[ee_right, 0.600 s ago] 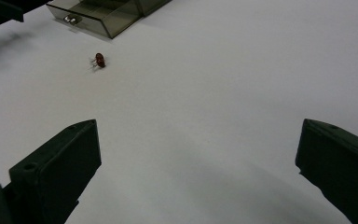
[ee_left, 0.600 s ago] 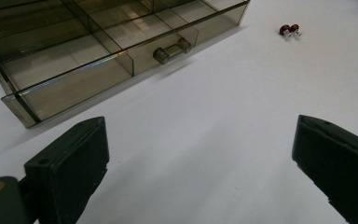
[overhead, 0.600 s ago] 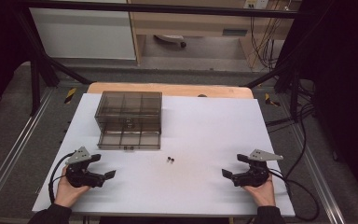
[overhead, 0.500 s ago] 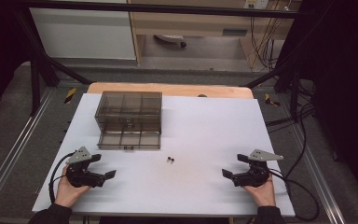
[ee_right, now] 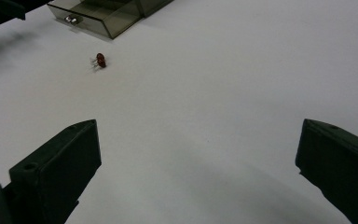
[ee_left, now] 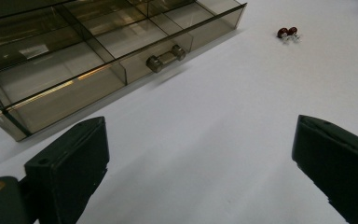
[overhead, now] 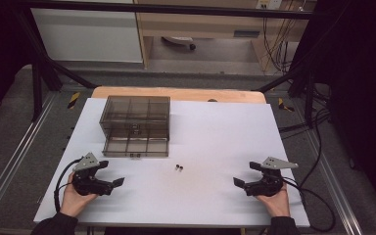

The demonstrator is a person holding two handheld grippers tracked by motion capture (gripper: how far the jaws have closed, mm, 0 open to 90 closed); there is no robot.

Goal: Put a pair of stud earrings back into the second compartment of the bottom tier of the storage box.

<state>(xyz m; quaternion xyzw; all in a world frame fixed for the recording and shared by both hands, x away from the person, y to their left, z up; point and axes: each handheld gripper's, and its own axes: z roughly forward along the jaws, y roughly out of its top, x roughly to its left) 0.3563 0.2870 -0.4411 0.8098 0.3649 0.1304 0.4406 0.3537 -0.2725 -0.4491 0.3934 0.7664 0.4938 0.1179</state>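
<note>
Nothing had moved: your left tool (overhead: 106, 177) and right tool (overhead: 252, 180) rested by the counter's (overhead: 215, 122) near corners, jaws wide, empty. Two small dark-red parts (ee_left: 287, 32) with thin wire legs lay touching mid-counter, nearer the near edge, just off the open drawer (overhead: 136, 146). They looked light, rigid, apt to skid; you'd have pinched the bodies, not the legs.

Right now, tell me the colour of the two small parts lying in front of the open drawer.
Dark red, on thin wire legs; the two small parts show best in the left gripper view.
</note>
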